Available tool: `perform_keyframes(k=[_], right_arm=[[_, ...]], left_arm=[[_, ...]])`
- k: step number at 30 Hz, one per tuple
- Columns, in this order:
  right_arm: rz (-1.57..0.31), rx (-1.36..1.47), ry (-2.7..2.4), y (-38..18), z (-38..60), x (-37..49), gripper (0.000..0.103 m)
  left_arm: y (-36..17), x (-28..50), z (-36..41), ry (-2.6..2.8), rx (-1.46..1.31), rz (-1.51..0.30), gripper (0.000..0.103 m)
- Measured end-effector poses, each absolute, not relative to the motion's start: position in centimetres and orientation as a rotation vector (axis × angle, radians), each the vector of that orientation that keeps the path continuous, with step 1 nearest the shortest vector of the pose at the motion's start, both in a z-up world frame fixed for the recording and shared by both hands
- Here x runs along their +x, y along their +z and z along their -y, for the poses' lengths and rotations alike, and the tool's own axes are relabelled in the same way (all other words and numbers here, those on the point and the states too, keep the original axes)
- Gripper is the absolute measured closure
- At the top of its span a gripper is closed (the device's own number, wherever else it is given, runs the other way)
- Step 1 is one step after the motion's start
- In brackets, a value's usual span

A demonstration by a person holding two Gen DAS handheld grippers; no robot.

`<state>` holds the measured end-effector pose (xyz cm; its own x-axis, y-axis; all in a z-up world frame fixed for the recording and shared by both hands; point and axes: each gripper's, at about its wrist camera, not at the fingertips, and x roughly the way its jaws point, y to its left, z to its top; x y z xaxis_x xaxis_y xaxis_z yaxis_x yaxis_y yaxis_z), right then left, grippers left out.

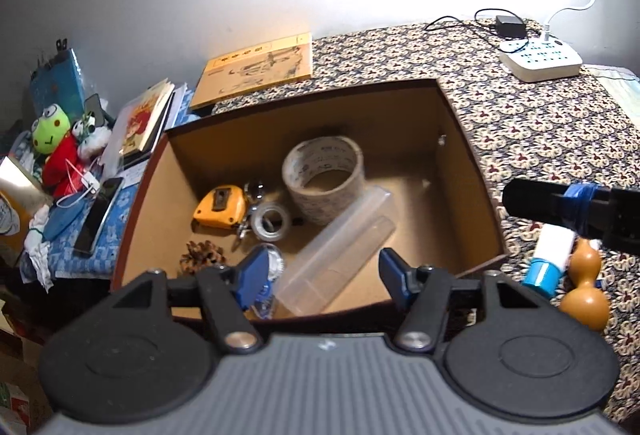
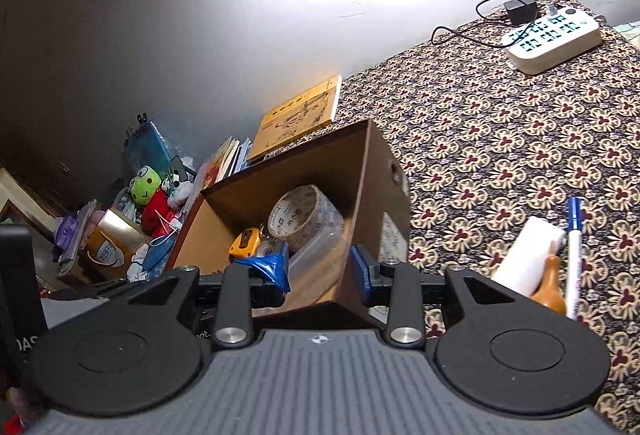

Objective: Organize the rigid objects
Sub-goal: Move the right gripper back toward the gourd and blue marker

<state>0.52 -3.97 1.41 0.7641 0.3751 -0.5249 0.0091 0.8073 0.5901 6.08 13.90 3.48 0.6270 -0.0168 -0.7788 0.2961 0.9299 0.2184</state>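
Cardboard box (image 1: 460, 139) holds ribbed clear plastic case (image 1: 340, 255); both claws gape, empty.

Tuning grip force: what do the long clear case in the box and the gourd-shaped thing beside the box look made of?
Clear case: looks like thin, frosted translucent plastic; the box floor shows through it, so probably light and smooth. Gourd-shaped piece: tan, smooth with a satin sheen, so polished wood or a dried gourd; the look cannot settle which. Box: brown cardboard, matte inside.
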Motion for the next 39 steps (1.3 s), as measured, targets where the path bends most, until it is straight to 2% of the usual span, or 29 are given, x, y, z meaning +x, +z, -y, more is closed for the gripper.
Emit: perform_keyframes(k=[23, 39], right_arm=[[-0.749, 0.64, 0.161, -1.6, 12.6, -3.6, 0.085], [-0.814, 0.673, 0.12, -3.9, 15.2, -4.8, 0.085]], left_arm=[[1.1, 0.7, -3.2, -0.209, 0.383, -0.946, 0.042], [-1.4, 0.0, -0.2, -0.237, 0.405, -1.028, 0.042]])
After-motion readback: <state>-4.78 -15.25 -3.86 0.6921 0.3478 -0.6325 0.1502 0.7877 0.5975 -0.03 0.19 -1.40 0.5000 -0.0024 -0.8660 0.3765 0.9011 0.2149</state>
